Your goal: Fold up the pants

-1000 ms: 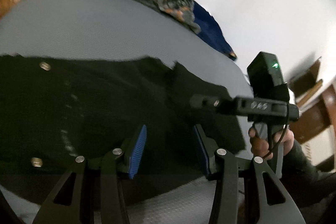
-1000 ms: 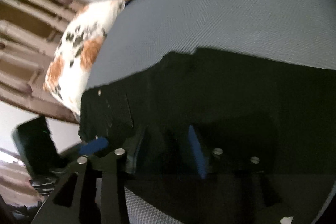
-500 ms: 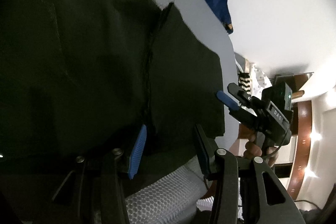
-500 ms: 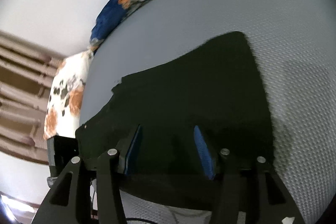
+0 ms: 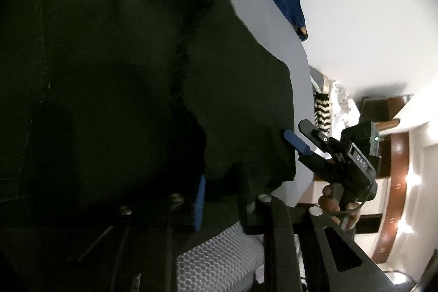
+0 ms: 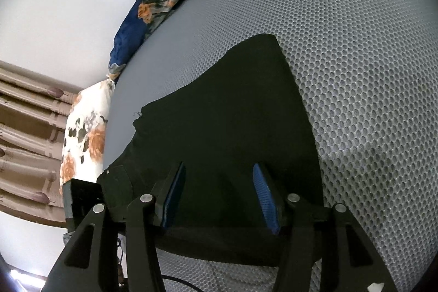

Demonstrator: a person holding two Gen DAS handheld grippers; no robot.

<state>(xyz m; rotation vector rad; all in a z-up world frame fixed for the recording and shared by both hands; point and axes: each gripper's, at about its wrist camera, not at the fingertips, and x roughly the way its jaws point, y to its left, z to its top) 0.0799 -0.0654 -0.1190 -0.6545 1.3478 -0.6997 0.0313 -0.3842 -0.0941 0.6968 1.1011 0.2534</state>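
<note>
A grey honeycomb-mesh mattress cover [image 6: 356, 51] spreads across a bed, under a plain white wall [image 6: 68, 4], with a navy floral blanket [image 6: 153, 2] bunched along the far edge and a white pillow with orange flowers [image 6: 84, 138] at the side. Brown wooden panelling [image 6: 24, 133] shows beyond the pillow.

The black pants [image 6: 219, 122] lie flat on the mattress cover, partly folded, one layer overlapping another along a ragged seam [image 5: 180, 51] in the left wrist view.

The right hand-held gripper [image 6: 219, 199] hovers over the near edge of the pants, its blue-padded fingers [image 6: 264, 196] spread wide apart with only flat cloth between them, so it is released. In the left wrist view this same tool [image 5: 295, 142] appears at the pants' right edge, gripped by a bare hand [image 5: 332, 205]; its body reads "DAS" [image 5: 361, 161] and a green light glows on top.

The left hand-held gripper [image 5: 221, 196] sits low over the pants' near hem, where dark cloth drapes over the right finger and hides its pad; only one blue pad [image 5: 199, 201] shows. Whether it is clenched on the fabric cannot be told.
</note>
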